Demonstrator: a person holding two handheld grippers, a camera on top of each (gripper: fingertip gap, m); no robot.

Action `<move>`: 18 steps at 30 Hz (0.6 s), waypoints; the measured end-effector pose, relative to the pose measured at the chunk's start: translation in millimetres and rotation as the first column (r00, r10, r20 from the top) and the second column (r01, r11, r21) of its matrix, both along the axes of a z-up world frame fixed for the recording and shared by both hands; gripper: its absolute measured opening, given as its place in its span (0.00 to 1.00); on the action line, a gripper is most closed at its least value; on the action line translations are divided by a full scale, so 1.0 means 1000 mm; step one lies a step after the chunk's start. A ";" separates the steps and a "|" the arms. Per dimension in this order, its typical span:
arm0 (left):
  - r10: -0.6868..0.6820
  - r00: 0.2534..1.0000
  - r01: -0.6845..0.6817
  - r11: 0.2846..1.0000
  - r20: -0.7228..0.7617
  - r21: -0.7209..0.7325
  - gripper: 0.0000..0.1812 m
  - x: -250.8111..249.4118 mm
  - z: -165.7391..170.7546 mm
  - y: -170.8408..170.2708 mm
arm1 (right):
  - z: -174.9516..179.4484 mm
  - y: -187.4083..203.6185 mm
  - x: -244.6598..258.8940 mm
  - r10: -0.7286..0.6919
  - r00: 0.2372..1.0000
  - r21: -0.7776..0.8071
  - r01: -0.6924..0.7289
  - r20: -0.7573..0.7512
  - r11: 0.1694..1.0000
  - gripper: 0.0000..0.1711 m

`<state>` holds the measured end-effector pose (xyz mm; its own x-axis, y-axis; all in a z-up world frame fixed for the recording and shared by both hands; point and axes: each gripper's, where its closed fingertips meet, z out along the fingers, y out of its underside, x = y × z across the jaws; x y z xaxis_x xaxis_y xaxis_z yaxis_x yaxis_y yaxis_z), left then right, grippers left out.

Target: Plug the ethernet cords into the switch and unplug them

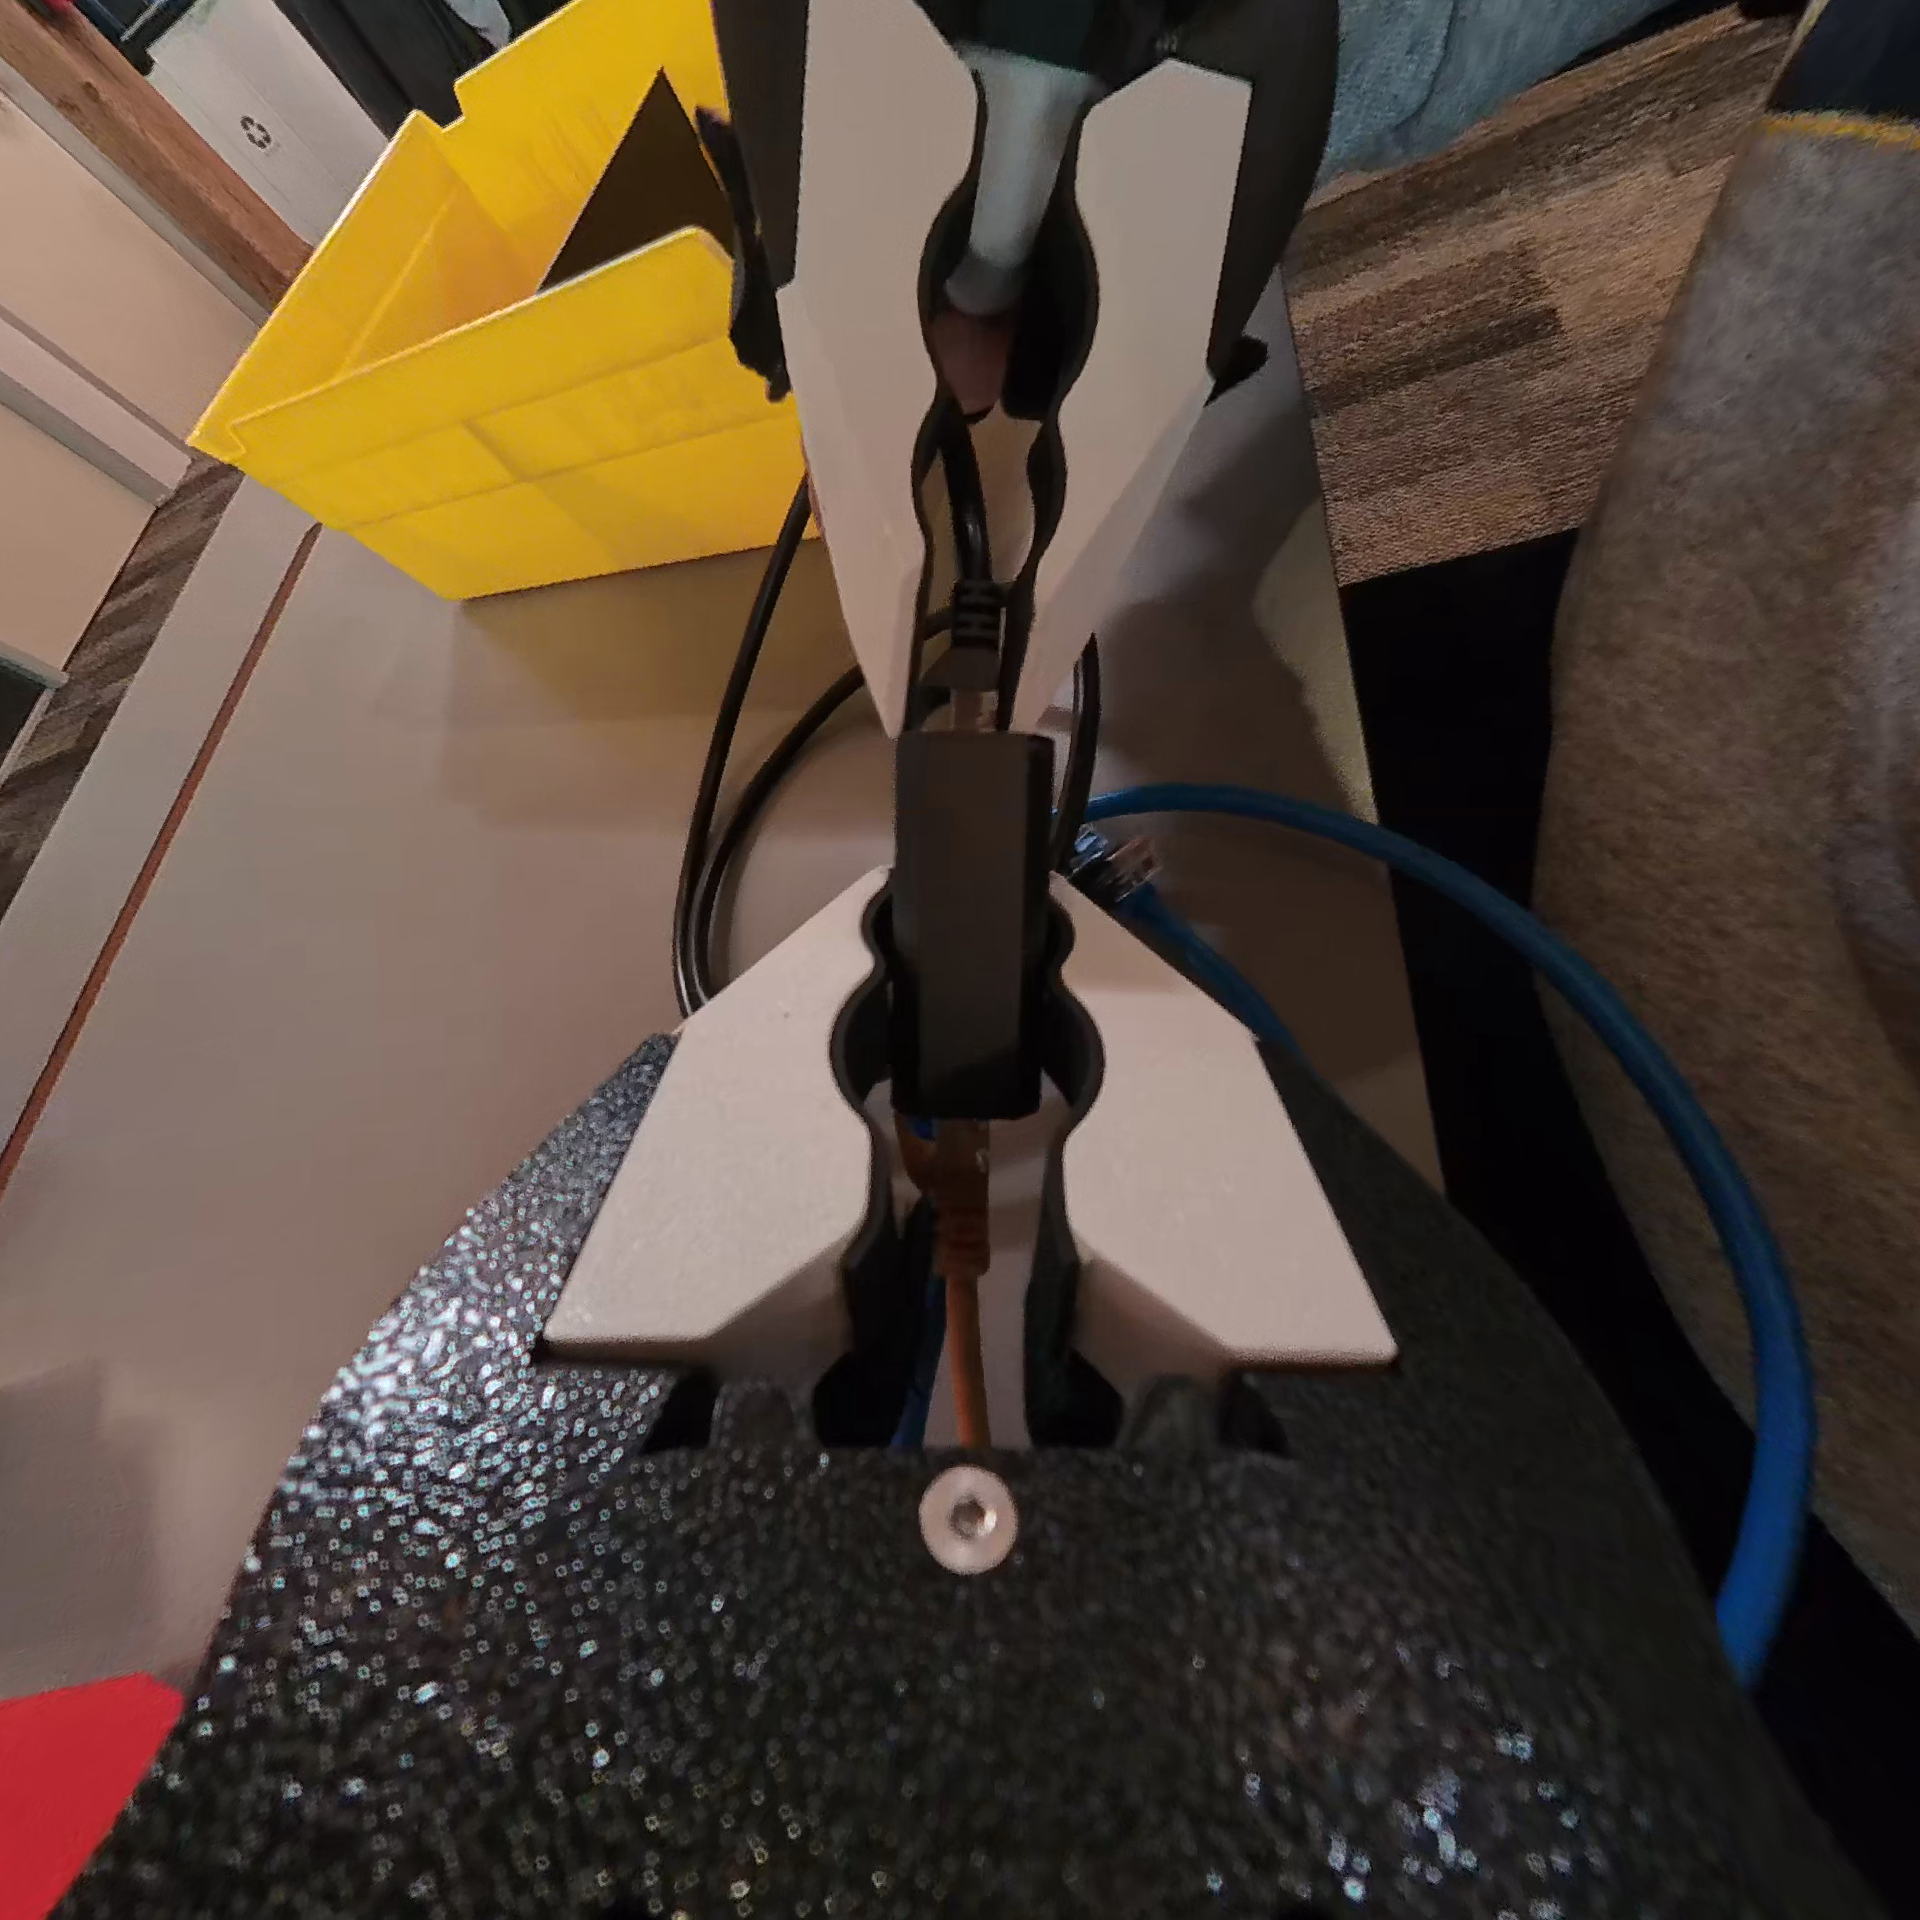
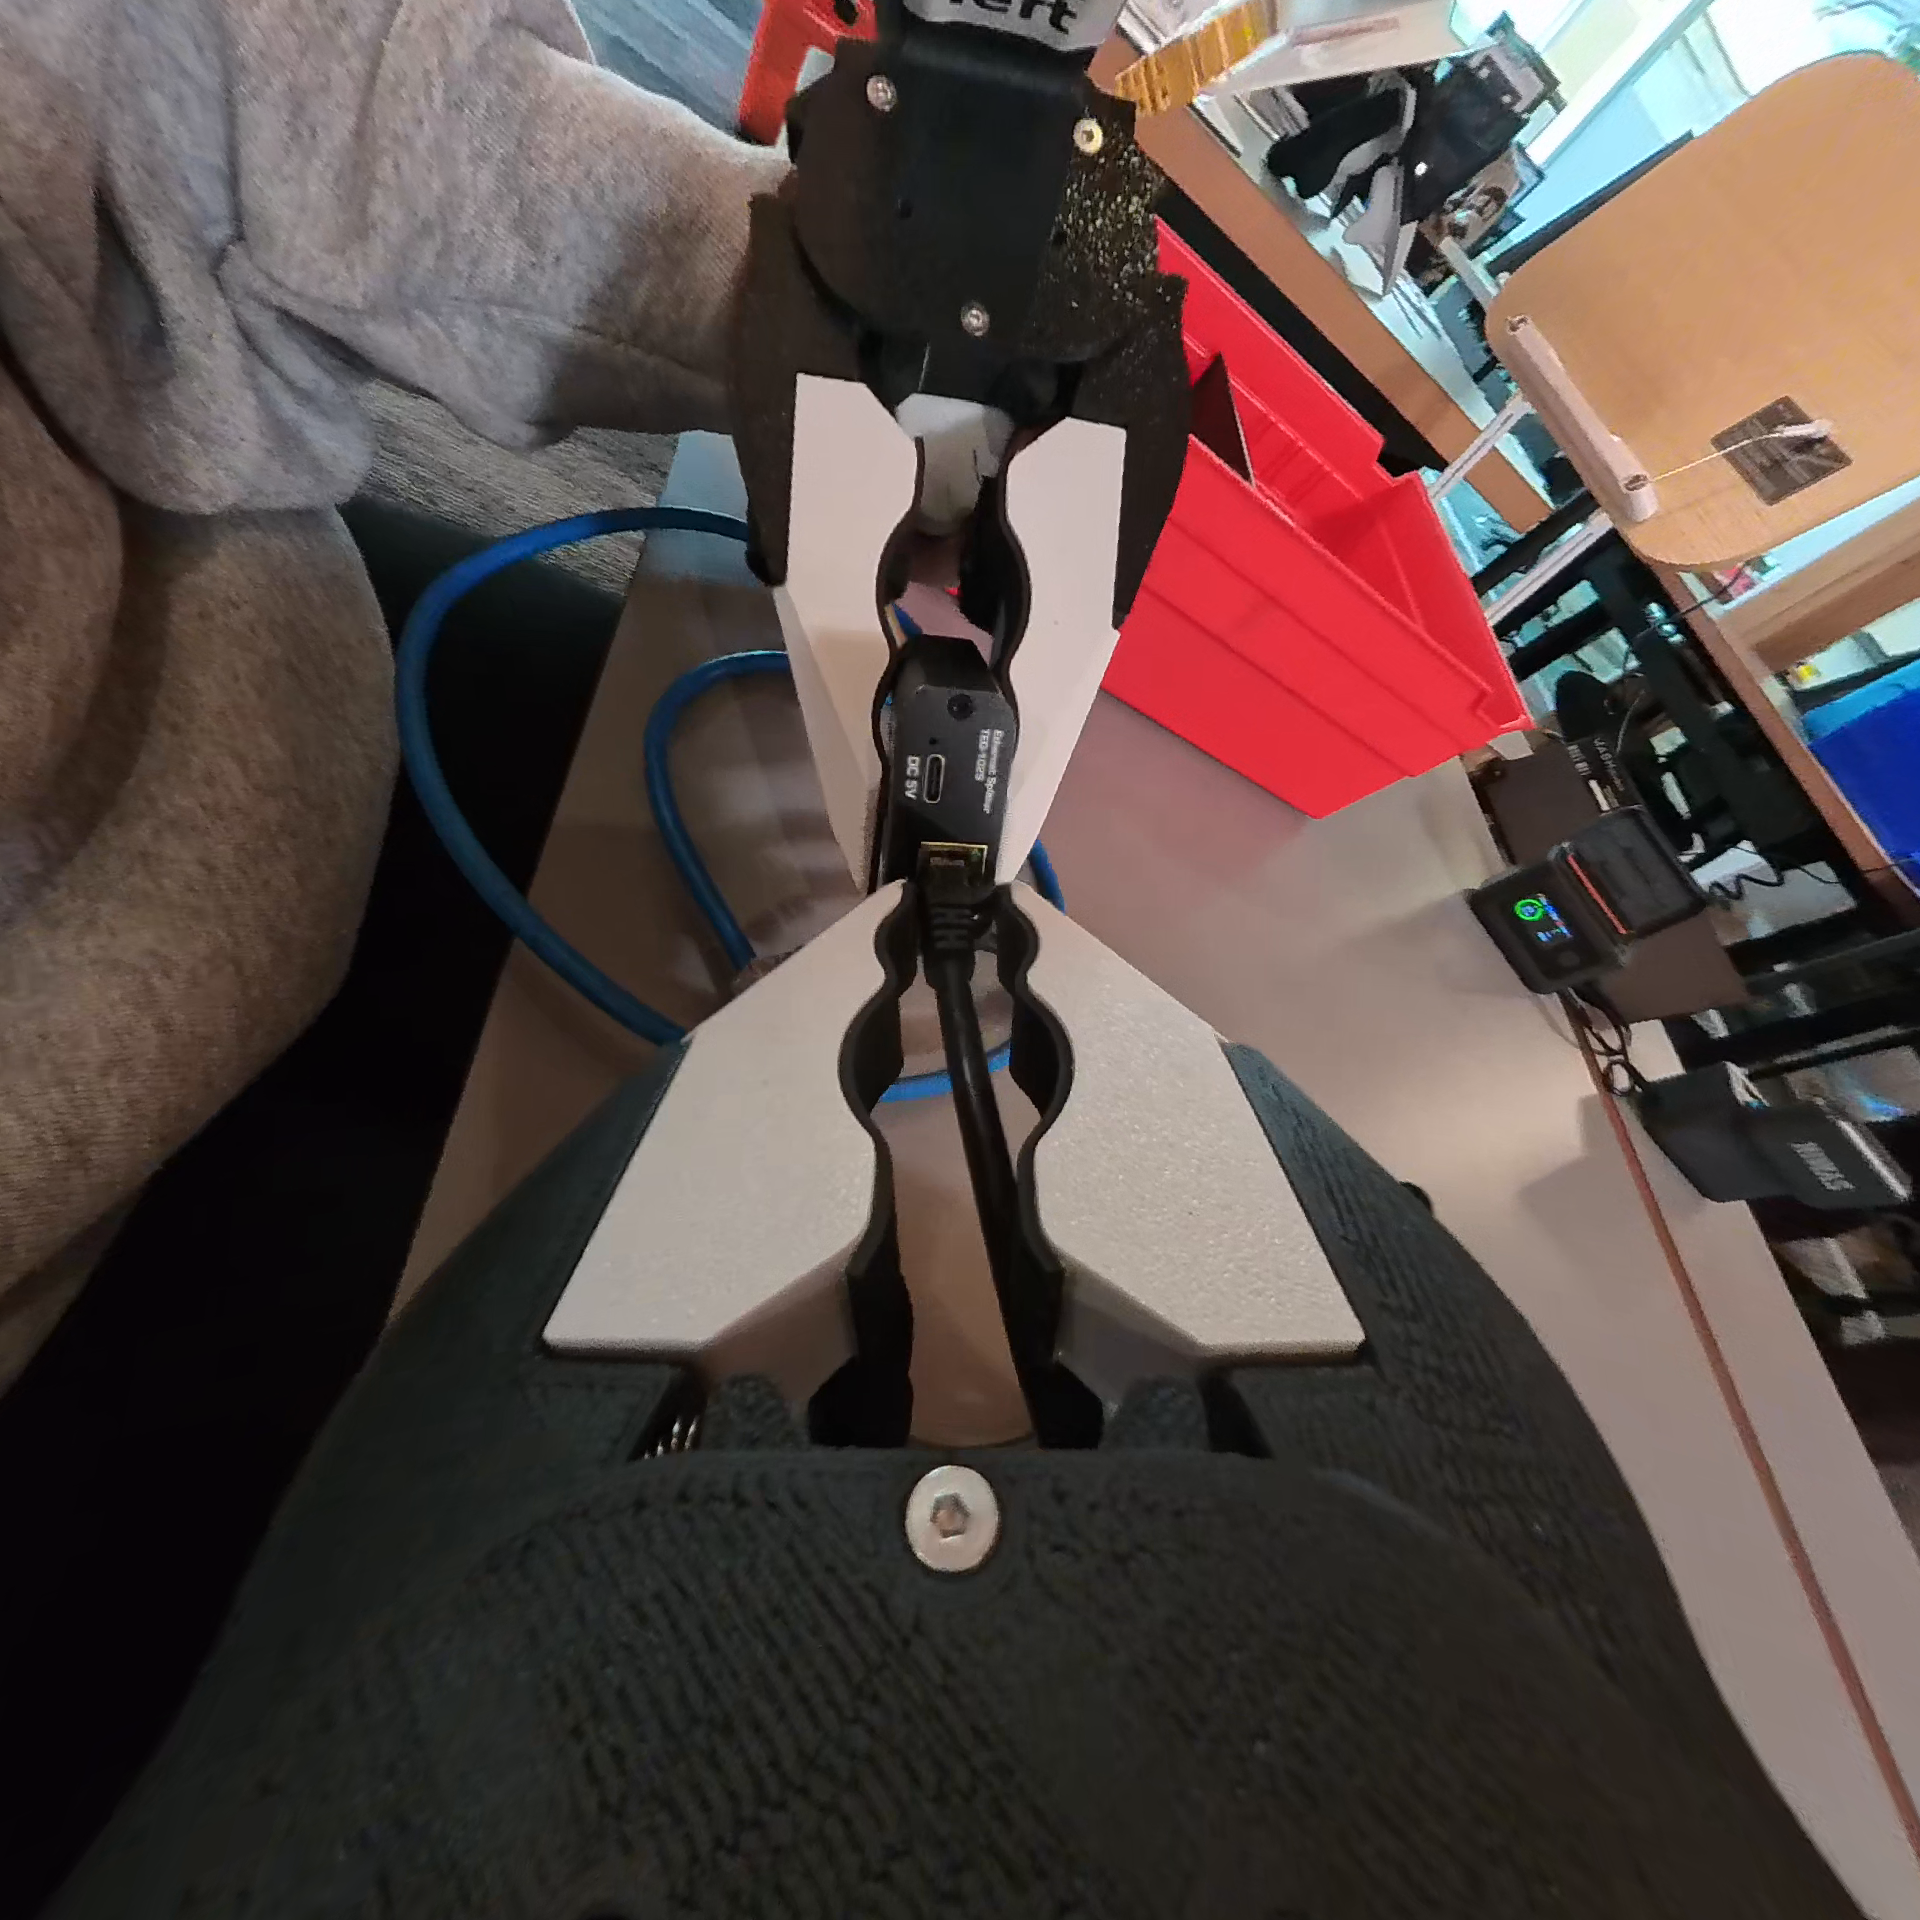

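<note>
My left gripper (image 1: 961,894) pinches the black switch (image 1: 966,914), held above the table (image 1: 364,831). An orange cord (image 1: 961,1299) enters the switch's near end. Opposite, my right gripper (image 2: 940,894) is pressed onto the black cord (image 2: 961,1039) plug at the switch's far port. 1 blue cord (image 1: 1558,987) loops right of the switch, its plug loose.

Office or lab: carpet floor (image 1: 1455,312), desks with partition (image 2: 1714,312), storage bins (image 2: 1299,623), charging gear (image 2: 1558,925).
</note>
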<state>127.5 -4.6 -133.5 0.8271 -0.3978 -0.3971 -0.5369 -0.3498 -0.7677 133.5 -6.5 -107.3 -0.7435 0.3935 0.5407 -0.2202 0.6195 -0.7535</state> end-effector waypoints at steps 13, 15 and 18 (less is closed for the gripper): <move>-0.103 0.991 0.100 0.994 -0.084 -0.034 0.12 0.005 0.006 0.000 | 0.004 -0.002 0.013 0.091 0.984 -0.059 -0.083 0.154 0.995 0.08; -0.123 0.986 0.119 0.992 -0.111 -0.045 0.12 0.005 0.006 0.002 | 0.004 -0.001 0.015 0.109 0.977 -0.064 -0.099 0.180 0.993 0.09; -0.150 0.980 0.142 0.987 -0.131 -0.074 0.12 0.007 0.004 0.003 | 0.002 0.000 0.018 0.125 0.969 -0.045 -0.118 0.212 0.992 0.09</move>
<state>134.6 -1.8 -129.0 0.6983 -0.5383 -0.4717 -0.6834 -0.3056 -0.6630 151.5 -6.6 -105.4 -0.8836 0.3079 0.3527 -0.1236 0.5732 -0.8101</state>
